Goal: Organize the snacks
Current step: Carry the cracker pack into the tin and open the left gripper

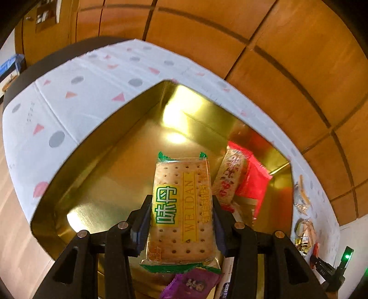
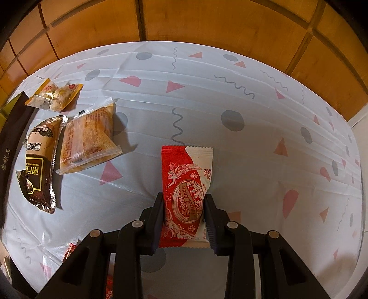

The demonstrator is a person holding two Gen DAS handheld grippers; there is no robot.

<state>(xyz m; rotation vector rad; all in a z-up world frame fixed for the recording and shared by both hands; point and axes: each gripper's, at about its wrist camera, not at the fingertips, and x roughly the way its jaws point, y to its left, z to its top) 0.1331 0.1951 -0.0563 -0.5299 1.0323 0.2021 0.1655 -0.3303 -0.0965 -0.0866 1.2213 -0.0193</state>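
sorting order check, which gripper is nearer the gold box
Left. The left gripper holds a cracker pack right over the gold box; the right gripper grips a red packet over the tablecloth.

Orange wood-panelled wall (image 2: 207, 20), patterned white tablecloth (image 2: 253, 142), warm indoor light
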